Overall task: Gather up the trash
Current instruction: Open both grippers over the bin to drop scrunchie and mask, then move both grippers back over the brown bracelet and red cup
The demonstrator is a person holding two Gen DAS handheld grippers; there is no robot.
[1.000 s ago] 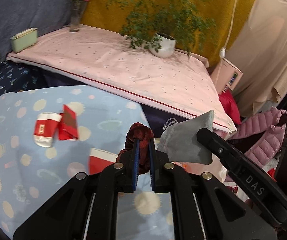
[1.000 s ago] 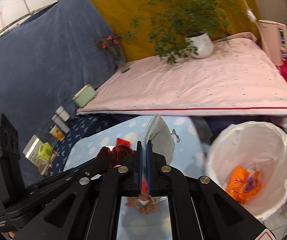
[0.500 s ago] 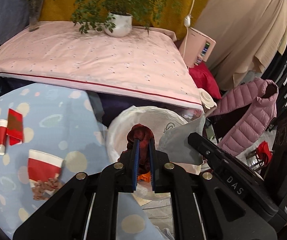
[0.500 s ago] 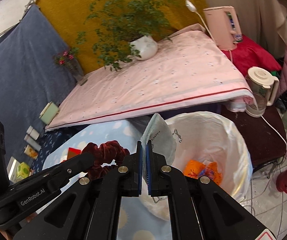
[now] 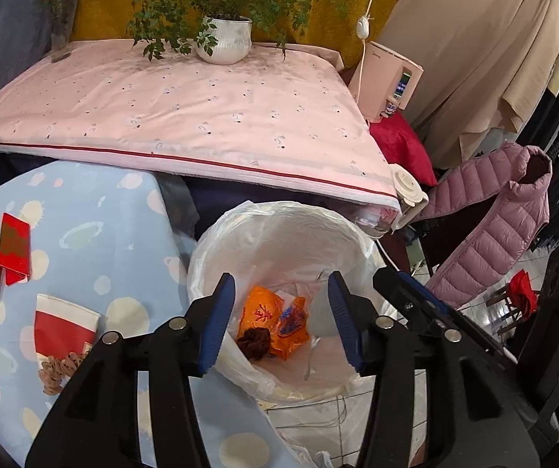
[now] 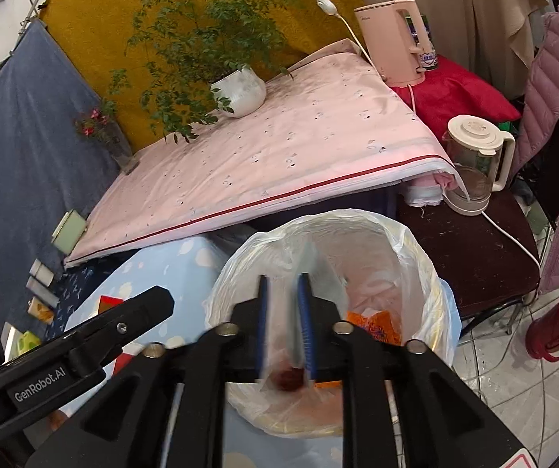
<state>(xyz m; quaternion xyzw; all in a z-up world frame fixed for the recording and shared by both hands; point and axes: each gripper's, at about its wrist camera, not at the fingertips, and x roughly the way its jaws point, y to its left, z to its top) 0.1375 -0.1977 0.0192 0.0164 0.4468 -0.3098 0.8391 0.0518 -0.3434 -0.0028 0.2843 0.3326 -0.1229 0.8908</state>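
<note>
Now: both grippers, left gripper (image 5: 281,318) and right gripper (image 6: 284,327), opening empty-fingered above the bin (image 5: 217,234); scrunchie (image 5: 254,343) already inside, mask (image 6: 312,269) dropping, bench litter remaining.

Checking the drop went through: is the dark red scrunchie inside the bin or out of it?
Inside. The scrunchie lies at the bottom of the bin, beside an orange wrapper; the left gripper is opening with nothing between its fingers.

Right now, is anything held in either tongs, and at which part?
Nothing is held. Left tongs are opening, empty; the scrunchie lies in the bin. Right tongs are opening around the blurred mask.
</note>
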